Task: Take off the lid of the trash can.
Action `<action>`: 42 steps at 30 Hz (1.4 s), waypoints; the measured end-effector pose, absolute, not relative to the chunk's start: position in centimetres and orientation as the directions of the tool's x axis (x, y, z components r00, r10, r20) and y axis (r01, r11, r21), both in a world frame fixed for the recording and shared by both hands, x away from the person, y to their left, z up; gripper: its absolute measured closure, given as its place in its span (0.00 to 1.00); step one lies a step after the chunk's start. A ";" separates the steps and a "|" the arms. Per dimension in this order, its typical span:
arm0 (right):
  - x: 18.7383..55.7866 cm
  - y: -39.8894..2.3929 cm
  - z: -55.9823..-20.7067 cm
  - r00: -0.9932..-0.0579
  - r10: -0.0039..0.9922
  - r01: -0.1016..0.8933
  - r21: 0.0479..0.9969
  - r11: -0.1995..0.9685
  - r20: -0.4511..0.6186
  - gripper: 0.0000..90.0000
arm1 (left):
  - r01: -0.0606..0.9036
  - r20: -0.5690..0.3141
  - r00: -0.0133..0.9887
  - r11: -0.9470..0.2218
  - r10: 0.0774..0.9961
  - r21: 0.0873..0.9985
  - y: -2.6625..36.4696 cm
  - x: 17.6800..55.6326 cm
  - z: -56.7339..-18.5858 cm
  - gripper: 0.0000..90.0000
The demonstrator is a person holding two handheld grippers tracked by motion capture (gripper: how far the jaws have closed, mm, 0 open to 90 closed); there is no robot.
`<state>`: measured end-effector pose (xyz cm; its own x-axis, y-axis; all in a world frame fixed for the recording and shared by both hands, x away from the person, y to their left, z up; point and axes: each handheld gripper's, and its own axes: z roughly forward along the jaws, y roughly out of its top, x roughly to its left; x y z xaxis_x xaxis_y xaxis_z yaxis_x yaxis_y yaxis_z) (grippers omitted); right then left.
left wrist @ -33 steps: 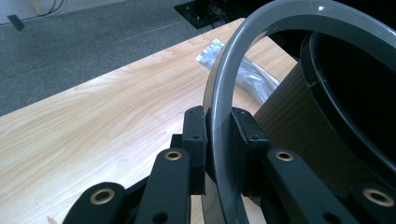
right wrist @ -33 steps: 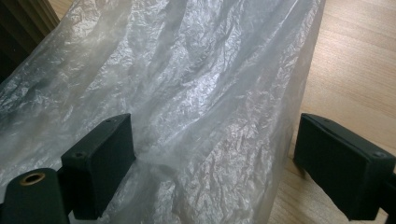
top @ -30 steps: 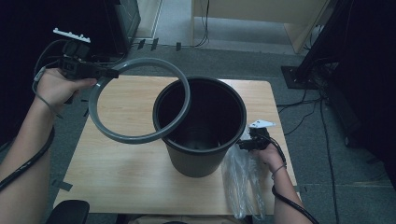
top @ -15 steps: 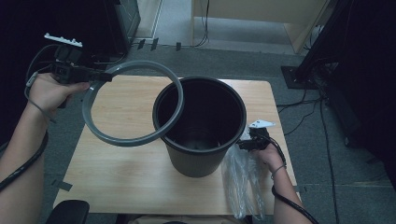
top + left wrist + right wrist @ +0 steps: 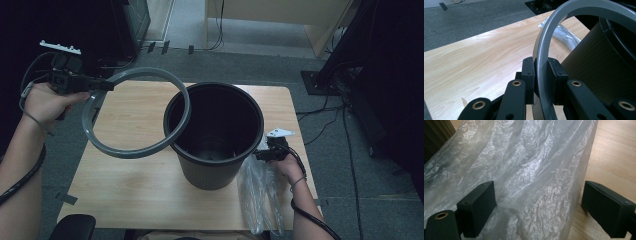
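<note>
Grey carpet and cables are sitting behind a light wooden table (image 5: 135, 190), pretty dim room overall. At the left, the left gripper (image 5: 102, 85) is pinching the grey plastic ring (image 5: 107, 149) between its 2 jaws and holding it tilted in the air, with the ring's right edge overlapping the rim of the black bin (image 5: 220, 172) standing mid-table. Near the right edge, the right gripper (image 5: 260, 155) is hanging over the clear plastic bag (image 5: 255, 195), jaws spread wide, bag lying between them, probably not gripped, though it's hard to say.
</note>
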<state>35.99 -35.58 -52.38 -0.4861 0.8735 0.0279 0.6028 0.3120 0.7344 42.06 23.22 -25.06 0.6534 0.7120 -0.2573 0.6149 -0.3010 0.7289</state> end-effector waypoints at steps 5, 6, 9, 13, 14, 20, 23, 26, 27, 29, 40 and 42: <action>36.0 -35.6 -52.4 -0.486 0.874 0.603 0.734 0.312 0.027 0.13 | 0.616 -0.255 0.647 -0.296 0.718 0.730 23.7 41.9 -25.0 0.86; 36.0 -35.6 -52.4 -0.486 0.873 0.602 0.735 0.312 0.027 0.13 | 0.617 -0.255 0.646 -0.295 0.719 0.730 23.9 41.8 -25.1 0.86; 36.0 -35.6 -52.4 -0.486 0.873 0.602 0.735 0.313 0.026 0.13 | 0.619 -0.253 0.641 -0.293 0.725 0.729 24.3 41.6 -25.2 0.86; 36.0 -35.6 -52.4 -0.485 0.874 0.602 0.735 0.312 0.026 0.13 | 0.622 -0.255 0.631 -0.281 0.733 0.731 25.0 41.3 -25.3 0.86; 36.0 -35.6 -52.4 -0.485 0.874 0.603 0.734 0.312 0.026 0.13 | 0.622 -0.256 0.629 -0.277 0.734 0.733 25.2 41.2 -25.4 0.86; 36.0 -35.6 -52.4 -0.485 0.874 0.603 0.734 0.312 0.026 0.13 | 0.626 -0.254 0.620 -0.272 0.742 0.731 25.8 41.1 -25.6 0.86; 36.0 -35.5 -52.4 -0.484 0.875 0.603 0.734 0.312 0.026 0.13 | 0.627 -0.249 0.615 -0.273 0.748 0.729 26.1 40.9 -25.6 0.86; 36.0 -35.5 -52.4 -0.484 0.875 0.603 0.734 0.311 0.027 0.13 | 0.631 -0.247 0.608 -0.270 0.754 0.727 26.6 40.8 -25.8 0.86; 36.0 -35.5 -52.4 -0.484 0.875 0.603 0.734 0.311 0.027 0.13 | 0.631 -0.247 0.605 -0.267 0.757 0.728 26.7 40.7 -25.9 0.86; 36.0 -35.5 -52.4 -0.484 0.875 0.603 0.735 0.312 0.026 0.13 | 0.628 -0.234 0.594 -0.261 0.770 0.734 27.1 40.5 -26.0 0.86; 36.0 -35.5 -52.4 -0.482 0.876 0.604 0.734 0.309 0.028 0.13 | 0.642 -0.250 0.566 -0.230 0.785 0.731 29.0 39.5 -27.0 0.86; 35.9 -35.5 -52.4 -0.481 0.876 0.605 0.734 0.309 0.027 0.13 | 0.639 -0.250 0.566 -0.226 0.786 0.735 29.4 39.2 -27.1 0.86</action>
